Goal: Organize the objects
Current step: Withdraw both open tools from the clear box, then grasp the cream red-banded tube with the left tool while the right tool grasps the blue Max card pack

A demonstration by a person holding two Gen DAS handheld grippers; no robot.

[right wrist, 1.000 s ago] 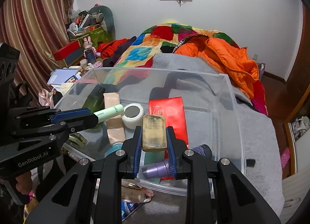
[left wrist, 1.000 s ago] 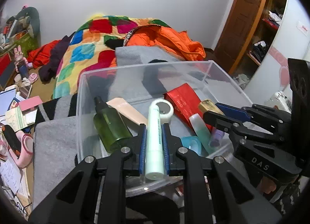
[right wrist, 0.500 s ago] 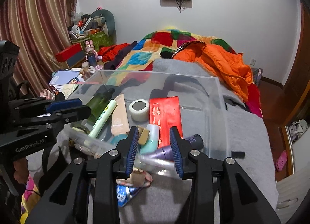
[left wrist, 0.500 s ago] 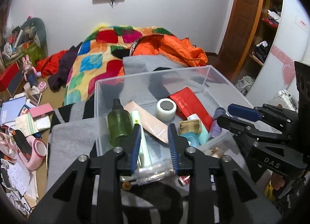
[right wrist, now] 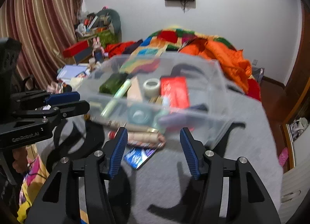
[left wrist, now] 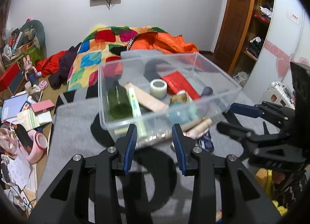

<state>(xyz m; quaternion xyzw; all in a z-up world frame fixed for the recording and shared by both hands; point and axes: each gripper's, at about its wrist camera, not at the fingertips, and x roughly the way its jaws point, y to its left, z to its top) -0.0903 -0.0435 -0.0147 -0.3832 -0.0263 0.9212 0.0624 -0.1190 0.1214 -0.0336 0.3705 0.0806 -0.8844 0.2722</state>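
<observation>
Mostly done: clear plastic bin [left wrist: 217,72] holds green bottle [left wrist: 118,102], tape roll [left wrist: 158,86], red pack [left wrist: 180,84]. Left gripper [left wrist: 154,140] and right gripper [right wrist: 153,147] both agape, empty. Left: beige tubes [right wrist: 143,136] and blue packet [right wrist: 139,155] on the grey blanket [left wrist: 77,127] just near of bin.

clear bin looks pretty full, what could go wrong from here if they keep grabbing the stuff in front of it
1. The tubes and blue packet lie packed against the bin's near wall, so open fingers reaching in may bump the bin or pinch two items at once.
2. The left gripper and right gripper aim at the same small pile and could collide.
3. The bin is crowded; a new item may land on the tape roll or green bottle and roll.
</observation>
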